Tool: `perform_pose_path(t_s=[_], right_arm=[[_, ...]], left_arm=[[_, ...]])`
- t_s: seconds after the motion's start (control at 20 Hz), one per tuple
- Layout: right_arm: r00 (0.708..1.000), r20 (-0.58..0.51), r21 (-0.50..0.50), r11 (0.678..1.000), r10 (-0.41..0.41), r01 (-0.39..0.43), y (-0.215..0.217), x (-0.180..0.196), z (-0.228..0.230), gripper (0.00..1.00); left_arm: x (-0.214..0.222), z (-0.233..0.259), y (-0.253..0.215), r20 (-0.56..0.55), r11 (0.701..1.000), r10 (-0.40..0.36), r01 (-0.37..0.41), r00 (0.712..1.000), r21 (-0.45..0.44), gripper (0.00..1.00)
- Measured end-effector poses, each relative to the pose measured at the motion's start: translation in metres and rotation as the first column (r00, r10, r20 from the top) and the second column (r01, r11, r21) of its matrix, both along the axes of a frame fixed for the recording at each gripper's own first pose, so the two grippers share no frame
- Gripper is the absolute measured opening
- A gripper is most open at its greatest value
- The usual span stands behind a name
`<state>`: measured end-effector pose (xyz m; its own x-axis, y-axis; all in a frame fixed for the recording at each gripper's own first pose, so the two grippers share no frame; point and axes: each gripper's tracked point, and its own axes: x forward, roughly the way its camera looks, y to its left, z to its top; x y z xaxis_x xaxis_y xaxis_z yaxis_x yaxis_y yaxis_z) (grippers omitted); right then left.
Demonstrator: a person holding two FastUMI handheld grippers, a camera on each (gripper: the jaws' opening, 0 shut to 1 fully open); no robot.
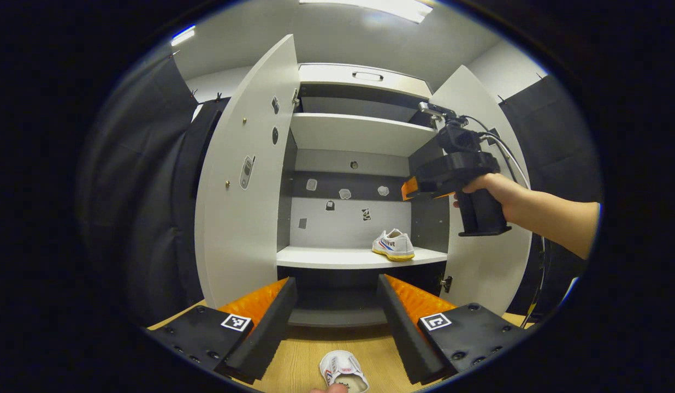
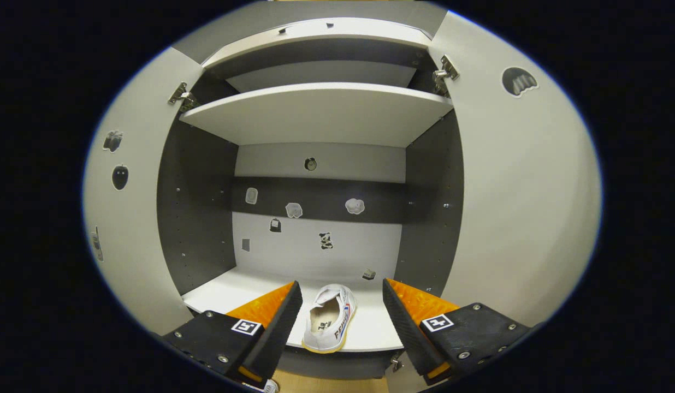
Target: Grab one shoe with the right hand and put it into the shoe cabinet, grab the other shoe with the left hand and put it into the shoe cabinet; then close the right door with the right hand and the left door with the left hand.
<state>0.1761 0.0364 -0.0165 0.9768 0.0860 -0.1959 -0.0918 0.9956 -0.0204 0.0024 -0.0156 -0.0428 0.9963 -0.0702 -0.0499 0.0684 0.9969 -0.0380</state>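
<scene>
Shoes were the job, and it stood about a quarter done. My right gripper had its jaws wide apart and empty; the first white sneaker lay between and beyond the fingertips, on the lower shelf of the shoe cabinet, touching neither finger. In the left gripper view that same sneaker sat toward the shelf's right end, at about 3 o'clock from the shelf's middle, with my right gripper hanging above it at 12 o'clock, held by my right hand.

My left gripper was just as wide open and held nothing. The second white sneaker lay on the wooden floor at 6 o'clock from the jaws, below and nearer than the fingertips, so I judged the left-hand grab not yet begun.

Outward from there, the left door stood swung open at 9 o'clock and the right door open at 3 o'clock. By my reckoning three steps remained: lifting the second sneaker onto a shelf, then shutting the right door with my right jaws and the left door with my left.
</scene>
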Motion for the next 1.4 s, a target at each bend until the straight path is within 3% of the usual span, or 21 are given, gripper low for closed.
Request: perform_pose_path(t_s=[0.25,0.5,0.85,1.05,1.2,1.3,1.4], right_arm=[[0.997,0.073,0.004,1.0,0.02,-0.02,-0.004,-0.066,0.004,0.93],[0.991,0.131,0.074,0.997,0.013,-0.023,-0.005,-0.147,-0.04,0.94],[0.987,0.145,0.068,0.996,-0.066,0.057,-0.04,-0.229,-0.089,0.94],[0.99,0.108,0.07,0.994,-0.089,0.082,-0.056,-0.247,-0.103,0.94],[0.993,0.068,0.086,0.992,-0.096,0.09,-0.061,-0.254,-0.117,0.94],[0.994,0.045,0.106,0.99,-0.101,0.096,-0.063,-0.257,-0.122,0.94],[0.993,0.035,0.102,0.989,-0.11,0.106,-0.07,-0.258,-0.124,0.94]], left_arm=[[0.001,-0.003,0.0,-0.018,1.0,0.003,-0.003,1.0,0.0,0.97],[-0.005,-0.02,0.002,-0.056,1.0,0.007,-0.007,0.998,0.002,0.96],[-0.012,-0.093,0.015,-0.256,1.0,0.001,0.001,0.967,0.008,0.96],[-0.025,-0.173,0.016,-0.444,0.998,-0.042,0.057,0.895,0.021,0.97],[-0.035,-0.239,0.017,-0.574,0.996,-0.054,0.083,0.817,0.024,0.97],[-0.044,-0.275,0.017,-0.659,0.996,-0.058,0.085,0.749,0.01,0.97],[-0.047,-0.292,0.016,-0.696,0.996,-0.055,0.084,0.716,0.008,1.0]])
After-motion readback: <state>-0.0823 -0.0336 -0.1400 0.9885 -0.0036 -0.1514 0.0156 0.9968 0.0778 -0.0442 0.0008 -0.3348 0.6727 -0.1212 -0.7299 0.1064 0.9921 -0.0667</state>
